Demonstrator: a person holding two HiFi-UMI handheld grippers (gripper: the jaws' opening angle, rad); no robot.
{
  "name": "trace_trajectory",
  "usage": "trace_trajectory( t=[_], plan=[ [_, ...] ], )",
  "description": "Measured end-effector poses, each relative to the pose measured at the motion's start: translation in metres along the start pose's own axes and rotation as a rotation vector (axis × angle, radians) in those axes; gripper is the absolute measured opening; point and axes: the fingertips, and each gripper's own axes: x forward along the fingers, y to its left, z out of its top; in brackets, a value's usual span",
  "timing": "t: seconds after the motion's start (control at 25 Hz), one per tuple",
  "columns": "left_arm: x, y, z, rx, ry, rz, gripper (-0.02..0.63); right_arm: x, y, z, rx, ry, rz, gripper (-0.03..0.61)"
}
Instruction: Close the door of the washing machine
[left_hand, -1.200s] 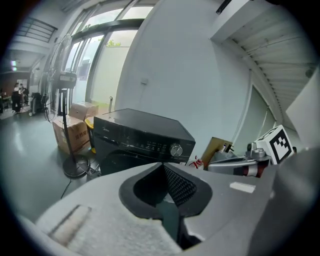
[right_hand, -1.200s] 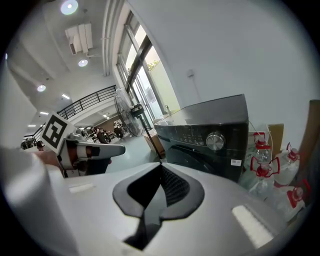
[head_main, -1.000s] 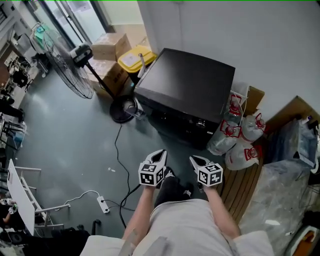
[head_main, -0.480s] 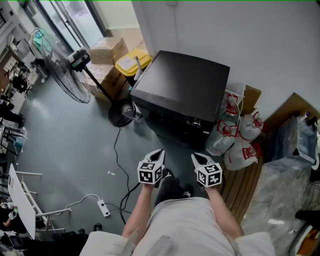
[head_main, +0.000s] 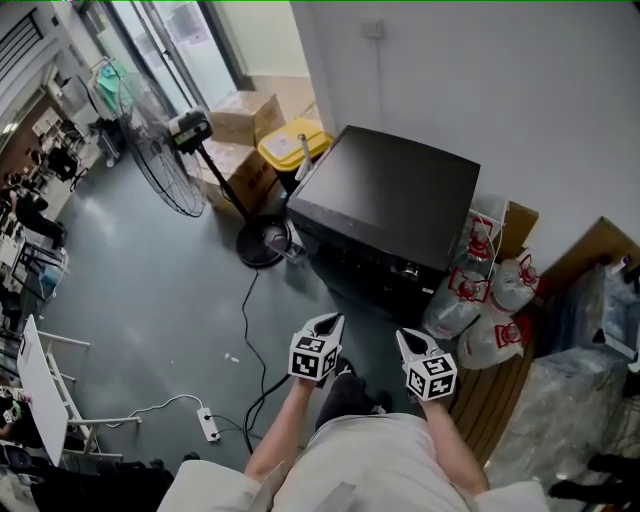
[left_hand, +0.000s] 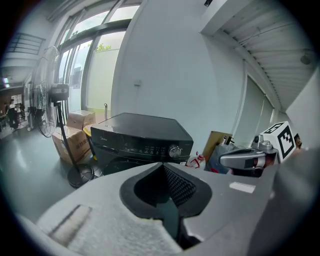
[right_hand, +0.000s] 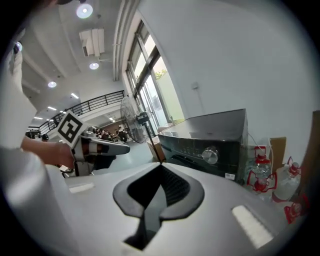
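The black washing machine (head_main: 390, 200) stands against the white wall, with its control panel and knob (left_hand: 174, 151) facing me. Its front below the panel is dark, and I cannot tell how the door stands. My left gripper (head_main: 332, 320) and right gripper (head_main: 406, 337) hover side by side, low in the head view and short of the machine's front. Both are shut with nothing between the jaws. The left gripper view shows its jaws (left_hand: 161, 165) aimed at the machine (left_hand: 140, 137), and the right gripper view shows its jaws (right_hand: 161, 165) aimed at the machine (right_hand: 210, 140) too.
A standing fan (head_main: 165, 150) with a round base (head_main: 262, 240) is left of the machine, beside cardboard boxes (head_main: 245, 115) and a yellow bin (head_main: 292, 145). Water jugs (head_main: 480, 300) and a wooden pallet (head_main: 500, 390) sit to its right. A cable and power strip (head_main: 208, 425) lie on the grey floor.
The head view has swung a little, so the machine now sits further right and lower. Both grippers stay shut side by side in front of it; the right one has lifted slightly.
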Motion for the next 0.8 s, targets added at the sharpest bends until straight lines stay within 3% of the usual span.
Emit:
trace_trajectory(
  t=[0.2,0.36,0.56,0.8],
  plan=[
    [0.005,-0.001,0.008,-0.072,-0.037,0.027,0.005,0.004,0.006,0.003,-0.021,0.011,0.012,0.002],
    [0.001,-0.013,0.007,-0.081,-0.053,0.005,0.005,0.011,0.007,-0.002,-0.049,0.046,-0.012,0.002],
    [0.0,-0.025,-0.007,-0.165,-0.068,-0.03,0.005,0.011,0.011,-0.005,-0.054,0.058,-0.013,0.002],
    [0.001,-0.026,-0.015,-0.144,-0.048,-0.036,0.005,0.009,0.011,-0.009,-0.043,0.054,-0.008,0.002]
  ],
)
